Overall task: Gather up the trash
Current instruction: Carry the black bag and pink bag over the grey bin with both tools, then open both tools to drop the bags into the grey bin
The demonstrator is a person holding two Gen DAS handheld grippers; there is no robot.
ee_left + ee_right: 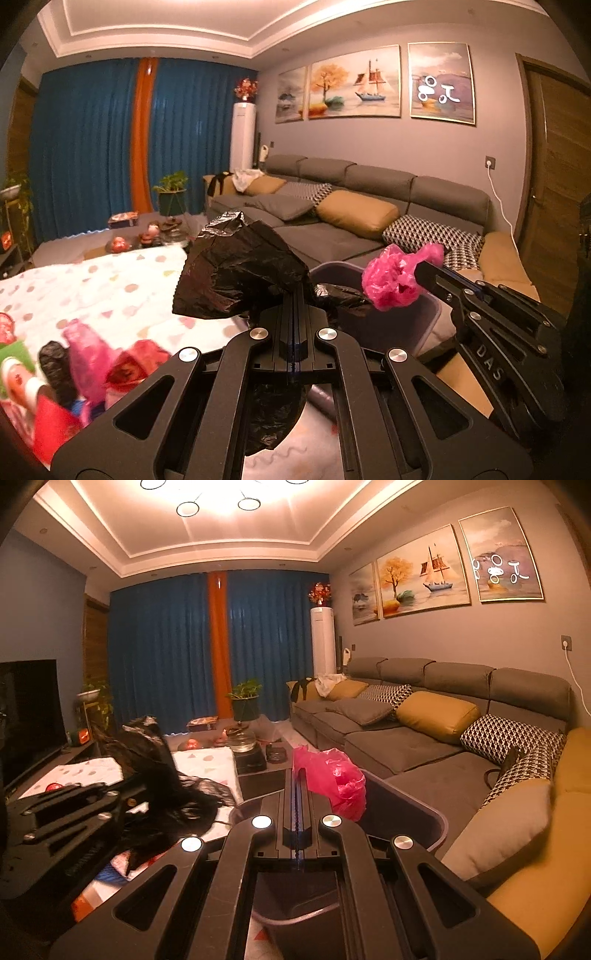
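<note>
My left gripper (294, 295) is shut on a crumpled black plastic bag (236, 273), which bulges above and to the left of the fingers and also hangs below them. To its right, my right gripper (421, 269) is shut on a crumpled pink plastic bag (393, 280), held over a grey-purple bin (391, 328). In the right wrist view the right gripper (298, 775) pinches the pink bag (340, 779) above the bin's rim (424, 808). The black bag (155, 771) shows blurred at the left with the left gripper (122, 794).
A low table with a white spotted cloth (110, 288) lies to the left, with pink, red and black scraps (92, 362) at its near corner. A grey sofa (406, 746) with cushions runs along the right. A TV (29, 709) stands at the far left, and a glass kettle (243, 742) sits on the table.
</note>
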